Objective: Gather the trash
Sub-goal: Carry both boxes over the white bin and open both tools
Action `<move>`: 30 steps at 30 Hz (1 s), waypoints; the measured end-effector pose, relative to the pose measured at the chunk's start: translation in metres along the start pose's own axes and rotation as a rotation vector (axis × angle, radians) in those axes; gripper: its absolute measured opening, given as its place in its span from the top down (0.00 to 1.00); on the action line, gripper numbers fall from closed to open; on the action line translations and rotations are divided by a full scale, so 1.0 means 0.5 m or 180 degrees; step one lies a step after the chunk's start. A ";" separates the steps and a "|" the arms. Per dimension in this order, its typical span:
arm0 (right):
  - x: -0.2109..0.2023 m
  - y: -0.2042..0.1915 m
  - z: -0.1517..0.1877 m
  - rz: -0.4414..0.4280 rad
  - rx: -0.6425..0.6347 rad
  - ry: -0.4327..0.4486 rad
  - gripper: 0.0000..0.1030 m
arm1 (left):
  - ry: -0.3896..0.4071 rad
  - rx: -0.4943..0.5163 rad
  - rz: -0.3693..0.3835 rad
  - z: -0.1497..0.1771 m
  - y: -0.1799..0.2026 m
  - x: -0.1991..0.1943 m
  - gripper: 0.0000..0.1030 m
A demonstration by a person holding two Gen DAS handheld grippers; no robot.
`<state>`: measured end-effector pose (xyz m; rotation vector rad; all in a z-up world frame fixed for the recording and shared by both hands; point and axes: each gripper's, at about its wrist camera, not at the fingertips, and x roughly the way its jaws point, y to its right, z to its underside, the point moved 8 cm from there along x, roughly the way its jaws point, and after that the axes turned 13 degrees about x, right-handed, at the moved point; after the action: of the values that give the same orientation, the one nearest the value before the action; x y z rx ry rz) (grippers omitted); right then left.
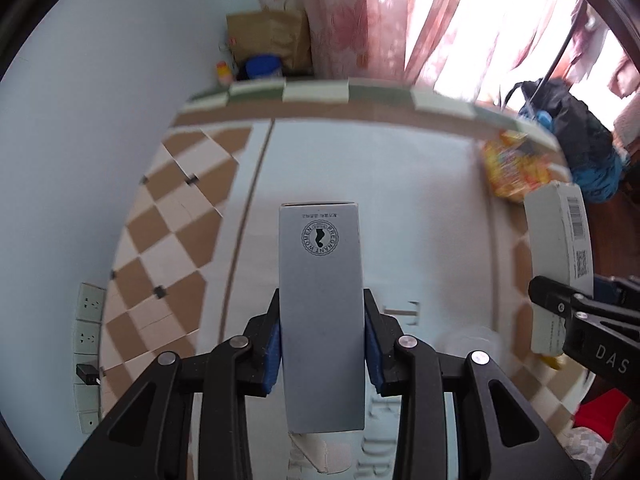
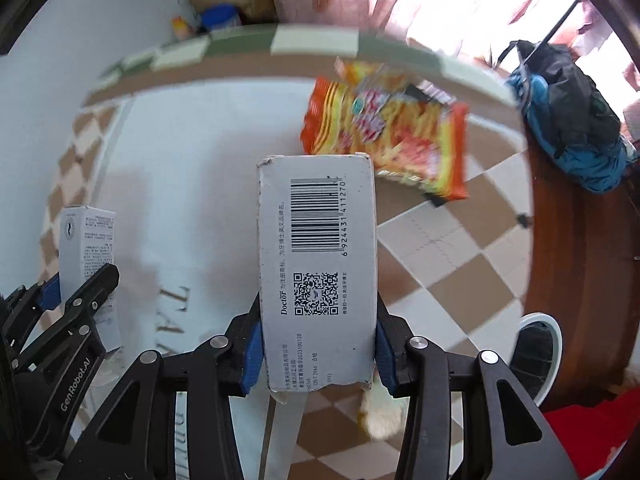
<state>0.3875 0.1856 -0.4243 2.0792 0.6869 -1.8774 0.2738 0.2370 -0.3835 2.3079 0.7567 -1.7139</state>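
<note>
My left gripper [image 1: 322, 312] is shut on a narrow grey carton [image 1: 320, 280] with a round "PREGNANT WOMEN" emblem, held above the checked tablecloth [image 1: 168, 240]. My right gripper [image 2: 318, 316] is shut on a white carton [image 2: 318, 240] printed with a barcode and a QR code. Each view shows the other hand: the right gripper [image 1: 580, 292] with its white carton [image 1: 556, 240] at the right edge, the left gripper [image 2: 76, 284] with the grey carton [image 2: 86, 248] at the left. An orange snack packet [image 2: 388, 128] lies on the table beyond the white carton.
A white bin with a dark liner [image 2: 554, 328] stands on the floor at the lower right, beside the round table. A dark and blue backpack [image 2: 568, 96] sits past the far edge. A crumpled pale scrap [image 2: 380, 412] lies under the right gripper. Wall sockets [image 1: 88, 320] are on the left.
</note>
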 end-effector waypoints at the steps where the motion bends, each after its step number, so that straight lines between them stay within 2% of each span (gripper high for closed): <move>1: -0.027 0.015 0.011 -0.0076 0.0054 0.0059 0.54 | 0.0074 0.0010 0.0000 0.000 0.007 -0.026 0.70; 8: -0.203 0.113 0.073 -0.0352 0.0350 0.0548 0.54 | 0.0535 0.0197 0.0170 0.000 0.101 -0.213 0.70; 14: -0.348 0.281 0.133 -0.0466 0.0700 0.0882 0.54 | 0.0871 0.0475 0.0432 -0.009 0.242 -0.353 0.70; 18: -0.429 0.414 0.188 -0.0458 0.0960 0.1056 0.54 | 0.1020 0.0763 0.0638 -0.021 0.370 -0.420 0.70; 24: -0.469 0.595 0.263 -0.0379 0.1322 0.1158 0.54 | 0.0979 0.1139 0.0923 -0.026 0.570 -0.425 0.70; 30: -0.400 0.786 0.326 -0.0204 0.1731 0.0985 0.54 | 0.0669 0.1463 0.1141 -0.010 0.760 -0.343 0.70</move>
<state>0.4336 -0.2645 -0.2971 2.7531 0.3214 -1.9574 0.4276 -0.1373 -0.2832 2.7359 -0.0509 -1.6212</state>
